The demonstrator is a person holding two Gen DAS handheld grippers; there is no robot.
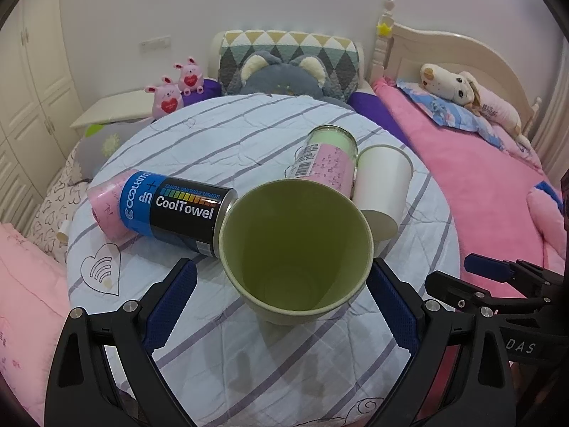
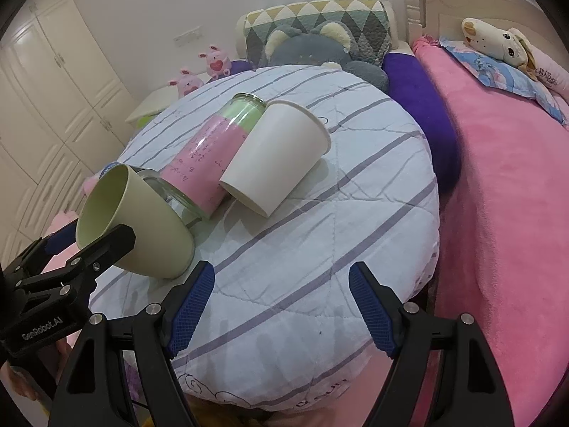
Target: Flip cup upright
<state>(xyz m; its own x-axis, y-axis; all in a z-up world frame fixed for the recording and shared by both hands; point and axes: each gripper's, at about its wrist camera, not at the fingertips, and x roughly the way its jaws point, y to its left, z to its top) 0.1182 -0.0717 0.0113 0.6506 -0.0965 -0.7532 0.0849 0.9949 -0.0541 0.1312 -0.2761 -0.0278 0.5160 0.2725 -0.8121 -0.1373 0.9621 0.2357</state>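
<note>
The green cup (image 1: 297,249) stands mouth-up on the round, striped worktop (image 1: 199,142), tilted a little toward the left gripper (image 1: 284,302). That gripper's jaws are spread wide, one blue pad on each side of the cup. From the left wrist view a gap shows at the left pad; whether the right pad touches the cup wall I cannot tell. In the right wrist view the cup (image 2: 135,220) sits at the near left of the worktop (image 2: 320,231), with one black finger of the left gripper across its wall.

The right gripper (image 2: 281,306) is wide open and holds nothing — it hangs over bare cloth at the near edge, well apart from the cup.

Just behind the cup lie two jars on their sides. The CoolTowel jar (image 1: 167,210) points its end at the cup's left rim, touching or nearly so. The pink-and-green jar (image 2: 220,153) lies behind the cup, its clear end close to the cup's wall. A white paper cup (image 2: 277,156) lies on its side against that jar, mouth pointing away.

Behind the worktop sit a grey plush (image 1: 284,78) and two pink bunnies (image 1: 176,85) — a pink bed (image 2: 498,178) runs along the right.
</note>
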